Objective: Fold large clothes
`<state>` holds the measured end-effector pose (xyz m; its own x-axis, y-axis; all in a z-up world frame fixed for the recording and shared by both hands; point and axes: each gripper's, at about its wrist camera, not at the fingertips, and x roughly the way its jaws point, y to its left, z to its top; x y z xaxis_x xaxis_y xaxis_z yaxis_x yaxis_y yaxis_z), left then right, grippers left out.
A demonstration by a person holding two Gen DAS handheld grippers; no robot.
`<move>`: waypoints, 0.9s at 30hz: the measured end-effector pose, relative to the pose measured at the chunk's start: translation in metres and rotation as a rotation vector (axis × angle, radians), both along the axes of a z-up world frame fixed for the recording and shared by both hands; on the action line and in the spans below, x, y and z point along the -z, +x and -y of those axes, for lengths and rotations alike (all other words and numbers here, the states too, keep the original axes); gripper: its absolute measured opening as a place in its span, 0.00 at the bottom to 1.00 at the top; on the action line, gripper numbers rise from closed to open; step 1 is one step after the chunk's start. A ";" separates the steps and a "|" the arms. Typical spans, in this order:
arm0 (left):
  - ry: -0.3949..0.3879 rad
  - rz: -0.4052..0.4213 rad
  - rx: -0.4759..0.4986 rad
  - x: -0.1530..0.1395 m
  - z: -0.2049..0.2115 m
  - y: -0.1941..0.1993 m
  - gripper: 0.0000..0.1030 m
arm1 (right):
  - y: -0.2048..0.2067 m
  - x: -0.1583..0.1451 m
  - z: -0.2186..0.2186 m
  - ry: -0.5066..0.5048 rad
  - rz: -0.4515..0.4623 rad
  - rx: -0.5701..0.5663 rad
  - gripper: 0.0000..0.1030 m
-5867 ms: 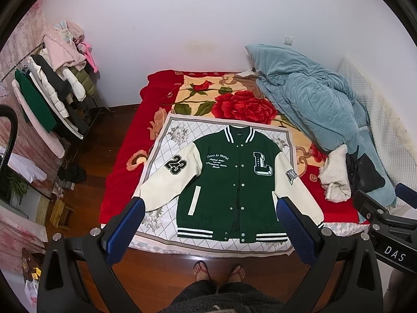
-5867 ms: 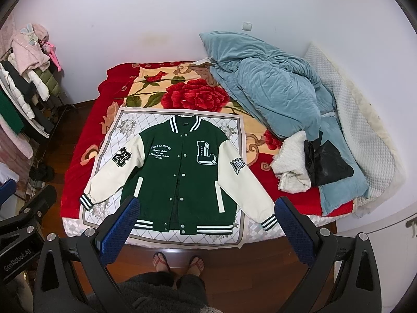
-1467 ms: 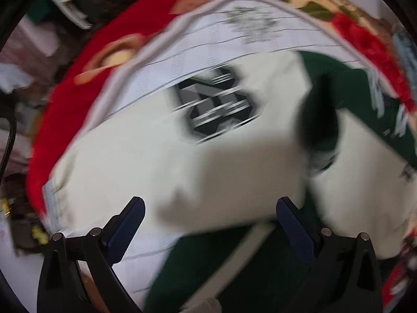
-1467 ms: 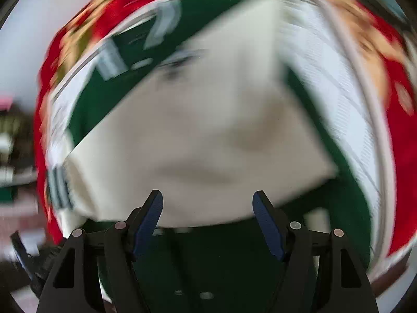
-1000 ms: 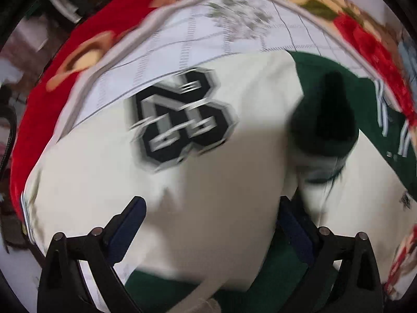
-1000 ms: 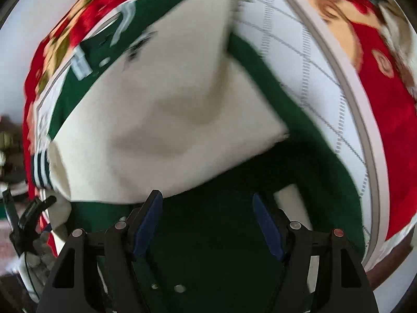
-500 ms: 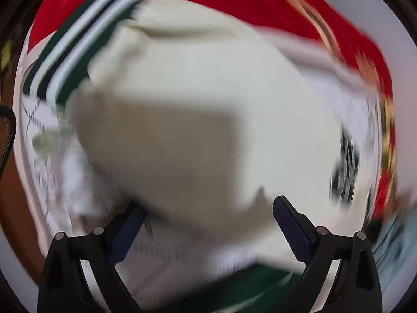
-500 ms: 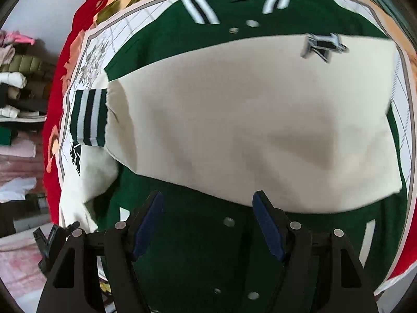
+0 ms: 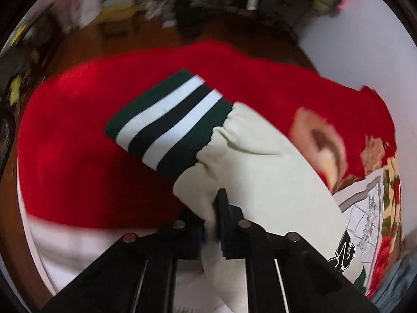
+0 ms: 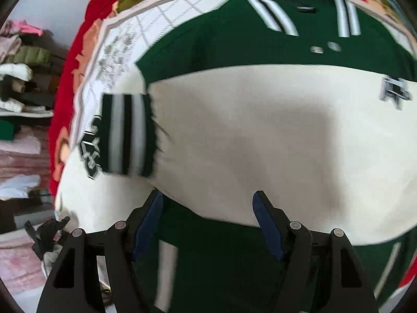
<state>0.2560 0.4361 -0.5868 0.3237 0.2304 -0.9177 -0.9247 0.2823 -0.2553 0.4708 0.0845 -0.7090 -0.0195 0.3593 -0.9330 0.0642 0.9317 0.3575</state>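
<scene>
Entry: varsity jacket (image 10: 234, 41), green body with cream sleeves, laid front-up on a pale checked sheet (image 10: 166, 7) over the red floral blanket (image 9: 86, 120) of a bed. Step in hand, as we judged it: folding the sleeves inward. The right sleeve (image 10: 260, 140) lay flat across the chest, its striped cuff (image 10: 126, 134) resting over the numbered patch of the other arm. The left sleeve (image 9: 260, 172) we found out to the side over the red blanket, its own striped cuff (image 9: 169, 122) pointing away from the body. Our left gripper (image 9: 215, 214) was clamped on a fold of cream cloth just behind that cuff, jaws nearly together with the fabric pinched between them; it pointed steeply down at the bed. Our right gripper (image 10: 207, 216) hung above the green front just below the folded sleeve, also aimed steeply down, jaws apart and nothing between them. Next move, in our estimate: lift the pinched sleeve clear of the blanket and carry it across the chest to lie over the first, keeping the cuff from curling under. Both views were blurred at the edges.
</scene>
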 end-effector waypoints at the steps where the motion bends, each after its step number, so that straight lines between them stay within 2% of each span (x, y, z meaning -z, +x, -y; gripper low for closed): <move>1: 0.019 0.007 0.023 -0.005 -0.003 0.008 0.05 | 0.005 0.001 -0.006 0.028 0.011 0.015 0.71; 3: 0.056 0.032 0.062 -0.013 -0.012 0.023 0.05 | 0.017 0.005 -0.022 0.093 0.057 0.053 0.71; 4: 0.062 0.044 0.074 -0.014 -0.016 0.022 0.06 | 0.020 0.007 -0.028 0.119 0.069 0.061 0.66; 5: 0.063 0.052 0.083 -0.015 -0.022 0.028 0.06 | 0.027 0.017 -0.041 0.179 0.080 0.062 0.50; 8: 0.011 0.058 0.106 -0.003 -0.031 0.032 0.11 | 0.039 0.052 -0.071 0.141 -0.009 0.010 0.50; 10: -0.084 0.092 0.109 0.012 -0.036 0.022 0.33 | 0.042 0.052 -0.070 0.152 -0.020 0.004 0.51; 12: -0.156 0.169 0.101 0.027 -0.036 0.015 0.44 | 0.041 0.045 -0.059 0.198 -0.039 0.011 0.52; 13: -0.159 0.191 0.098 0.030 -0.036 0.014 0.47 | 0.040 0.042 -0.054 0.209 -0.045 0.015 0.52; 16: -0.143 0.194 0.074 0.032 -0.037 0.023 0.46 | 0.028 0.030 -0.032 0.229 -0.068 0.029 0.52; 17: -0.127 0.189 0.060 0.030 -0.037 0.027 0.46 | 0.021 0.026 -0.023 0.231 -0.073 0.036 0.52; 18: -0.101 0.179 0.054 0.027 -0.036 0.031 0.34 | 0.014 0.022 -0.015 0.226 -0.078 0.044 0.52; 19: -0.052 0.153 0.060 0.019 -0.033 0.037 0.14 | 0.011 0.021 -0.009 0.218 -0.082 0.051 0.54; 21: 0.009 0.117 0.087 0.009 -0.027 0.054 0.04 | -0.003 0.015 0.010 0.178 -0.088 0.081 0.63; 22: 0.057 0.101 0.112 -0.003 -0.022 0.061 0.03 | -0.006 0.013 0.014 0.161 -0.087 0.089 0.66; 24: 0.189 0.067 0.192 -0.036 -0.004 0.079 0.02 | -0.017 0.005 0.032 0.117 -0.083 0.114 0.66; 27: 0.338 0.060 0.304 -0.084 0.026 0.095 0.02 | -0.026 0.001 0.053 0.097 -0.077 0.149 0.66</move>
<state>0.3513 0.4103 -0.5027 0.4735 0.4002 -0.7846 -0.7732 0.6155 -0.1526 0.4445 0.0314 -0.7095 -0.0293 0.4515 -0.8918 0.2298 0.8713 0.4336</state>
